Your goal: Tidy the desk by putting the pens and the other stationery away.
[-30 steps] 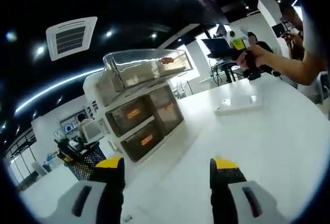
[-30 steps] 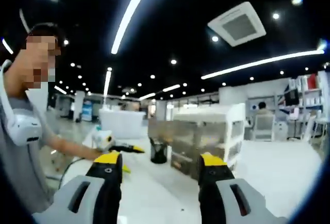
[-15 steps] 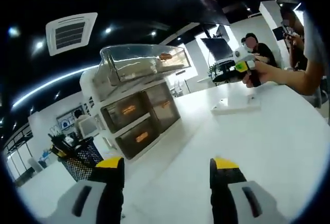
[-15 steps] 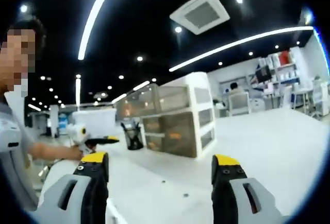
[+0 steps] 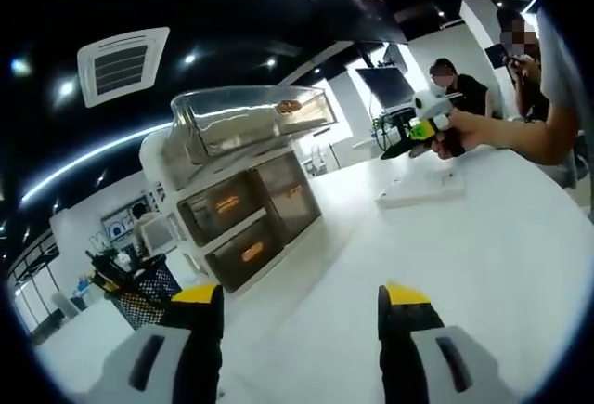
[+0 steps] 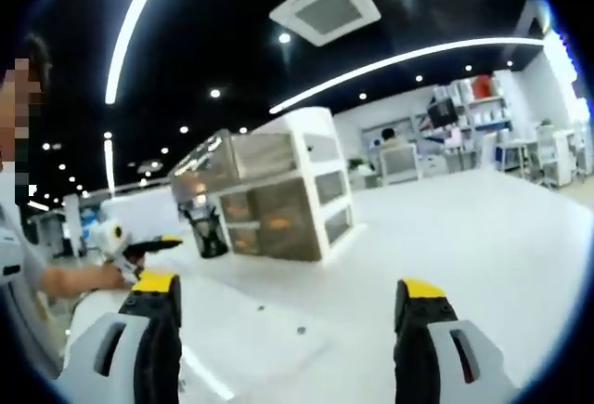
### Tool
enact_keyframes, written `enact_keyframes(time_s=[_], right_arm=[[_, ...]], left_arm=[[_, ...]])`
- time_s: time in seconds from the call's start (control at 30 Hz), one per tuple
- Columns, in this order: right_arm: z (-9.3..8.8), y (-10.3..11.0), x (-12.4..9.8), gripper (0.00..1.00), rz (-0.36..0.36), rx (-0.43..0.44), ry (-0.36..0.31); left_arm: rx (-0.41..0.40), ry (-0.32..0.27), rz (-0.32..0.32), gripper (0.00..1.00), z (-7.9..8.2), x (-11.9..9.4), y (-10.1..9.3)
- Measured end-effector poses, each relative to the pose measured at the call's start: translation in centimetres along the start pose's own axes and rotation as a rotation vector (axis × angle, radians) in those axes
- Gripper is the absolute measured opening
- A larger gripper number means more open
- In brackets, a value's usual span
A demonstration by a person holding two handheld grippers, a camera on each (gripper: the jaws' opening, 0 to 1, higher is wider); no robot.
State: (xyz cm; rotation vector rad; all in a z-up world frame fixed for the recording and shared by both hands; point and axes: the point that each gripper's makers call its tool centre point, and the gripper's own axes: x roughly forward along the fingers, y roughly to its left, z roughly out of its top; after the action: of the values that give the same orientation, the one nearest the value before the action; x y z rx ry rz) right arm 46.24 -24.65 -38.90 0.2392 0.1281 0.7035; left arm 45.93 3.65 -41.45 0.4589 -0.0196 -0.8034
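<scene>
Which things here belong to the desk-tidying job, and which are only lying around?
For the job:
- drawer organizer, top drawer pulled out
- mesh pen holder with pens
- flat white item on the desk
- left gripper and right gripper, both open

Only around:
- ceiling vent
- monitor in the background

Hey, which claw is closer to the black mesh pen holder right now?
Left, probably. The left claw has the black mesh pen holder close by on its own left. The right claw sees the holder farther ahead, beside the drawer unit, with the other claw in between.
</scene>
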Motion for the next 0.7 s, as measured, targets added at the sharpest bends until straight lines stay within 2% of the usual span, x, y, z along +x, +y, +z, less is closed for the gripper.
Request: enact_keyframes(time_s=[0.07,0.2,0.27,0.3,0.33,0.43,0.5,0.57,0.6,0.7], right_arm=[[-0.1,0.6,0.4,0.9,-0.019,0.046,0.027],[0.3,3.4,1.4,0.91,-0.062,-0.062,0.133],[0.2,3.8,2.1,0.91,-0.12,-0.09,0.187],[-0.1,3.5,2.1,0.91,-0.152,-0.048,0.221],[-0.3,3.6,2.3,0.91,-0.154,-0.017,0.234],[-1.7,3.2,3.2,0.91,-0.168,0.173,0.286],[-1.9,2.4,3.3,0.91,-0.207,0.23,0.307],[-1.7,1.4,3.3,0.91,-0.269,0.235,0.313],[-1.9,0.9,3.1,0.91,-0.307,0.233,0.351],[-2.4,0.2,3.5,0.91,-0.362,0.211,0.484]], left_arm=[[0.005,-0.003,0.004,0.67,0.1,-0.1,-0.1],[0.016,-0.001,0.025,0.67,0.1,-0.2,0.3],[-0.006,-0.007,0.022,0.67,0.2,-0.3,0.3],[-0.015,-0.01,0.018,0.67,0.2,-0.3,0.2],[-0.015,-0.01,0.017,0.67,0.2,-0.3,0.1],[0.02,-0.007,0.022,0.67,0.4,-0.4,-0.2],[0.043,-0.009,0.026,0.67,0.5,-0.4,-0.2],[0.049,-0.014,0.023,0.67,0.7,-0.5,-0.2],[0.044,-0.026,0.018,0.67,0.9,-0.5,-0.3],[0.042,-0.03,0.012,0.67,1.0,-0.5,-0.6]])
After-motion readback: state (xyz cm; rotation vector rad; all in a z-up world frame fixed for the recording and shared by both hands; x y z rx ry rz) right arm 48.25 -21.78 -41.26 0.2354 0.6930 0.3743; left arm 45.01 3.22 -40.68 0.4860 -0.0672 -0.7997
